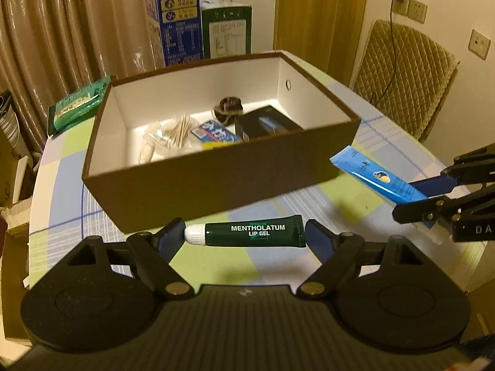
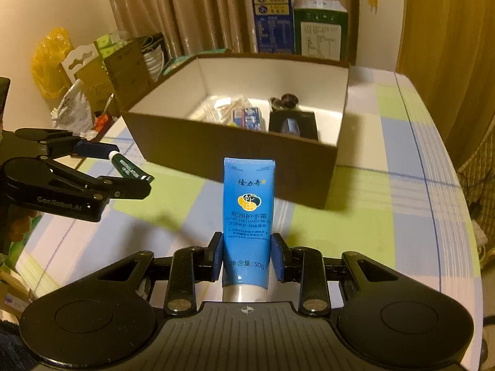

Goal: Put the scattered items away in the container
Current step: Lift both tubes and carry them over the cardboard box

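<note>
My left gripper (image 1: 246, 235) is shut on a dark green Mentholatum lip gel tube (image 1: 253, 232), held crosswise above the table just in front of the brown box (image 1: 216, 182). My right gripper (image 2: 247, 258) is shut on a blue hand cream tube (image 2: 249, 213), which points up toward the box (image 2: 235, 160). The blue tube also shows in the left wrist view (image 1: 377, 179), right of the box; the green tube shows in the right wrist view (image 2: 131, 168). Inside the box lie cotton swabs (image 1: 179, 130), a blue packet (image 1: 216, 134), a black case (image 1: 266, 122) and a dark round item (image 1: 230, 106).
A green packet (image 1: 77, 105) lies on the checked tablecloth (image 1: 216, 266) left of the box. Blue and green cartons (image 1: 198, 18) stand behind it. A padded chair (image 1: 405, 77) is at the right. Cardboard boxes and bags (image 2: 92, 71) sit off the table's left.
</note>
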Tool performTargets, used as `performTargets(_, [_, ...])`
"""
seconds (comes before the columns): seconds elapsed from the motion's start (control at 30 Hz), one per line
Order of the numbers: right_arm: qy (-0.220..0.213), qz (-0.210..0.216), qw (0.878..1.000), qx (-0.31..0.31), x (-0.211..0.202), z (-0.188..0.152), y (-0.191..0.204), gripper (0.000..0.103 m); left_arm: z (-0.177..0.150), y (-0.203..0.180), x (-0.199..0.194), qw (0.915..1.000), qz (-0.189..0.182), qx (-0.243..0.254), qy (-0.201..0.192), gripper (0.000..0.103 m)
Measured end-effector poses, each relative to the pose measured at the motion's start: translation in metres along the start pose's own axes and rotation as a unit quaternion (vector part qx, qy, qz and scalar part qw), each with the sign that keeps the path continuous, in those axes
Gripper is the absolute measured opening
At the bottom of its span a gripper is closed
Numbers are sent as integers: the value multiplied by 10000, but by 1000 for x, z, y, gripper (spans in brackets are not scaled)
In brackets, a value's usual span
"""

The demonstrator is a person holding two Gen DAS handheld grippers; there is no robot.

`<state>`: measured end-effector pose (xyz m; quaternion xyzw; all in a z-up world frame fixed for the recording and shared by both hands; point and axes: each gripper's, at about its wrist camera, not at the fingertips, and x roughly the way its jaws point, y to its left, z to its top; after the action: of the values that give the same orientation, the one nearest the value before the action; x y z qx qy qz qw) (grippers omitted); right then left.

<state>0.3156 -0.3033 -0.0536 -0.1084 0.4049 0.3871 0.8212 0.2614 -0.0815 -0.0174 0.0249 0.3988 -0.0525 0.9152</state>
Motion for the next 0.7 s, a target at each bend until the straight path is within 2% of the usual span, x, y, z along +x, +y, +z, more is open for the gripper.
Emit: performTargets(0.7, [-472, 279, 9984, -150, 21, 88, 12, 29, 55, 40, 8, 9985, 257, -252, -419, 81])
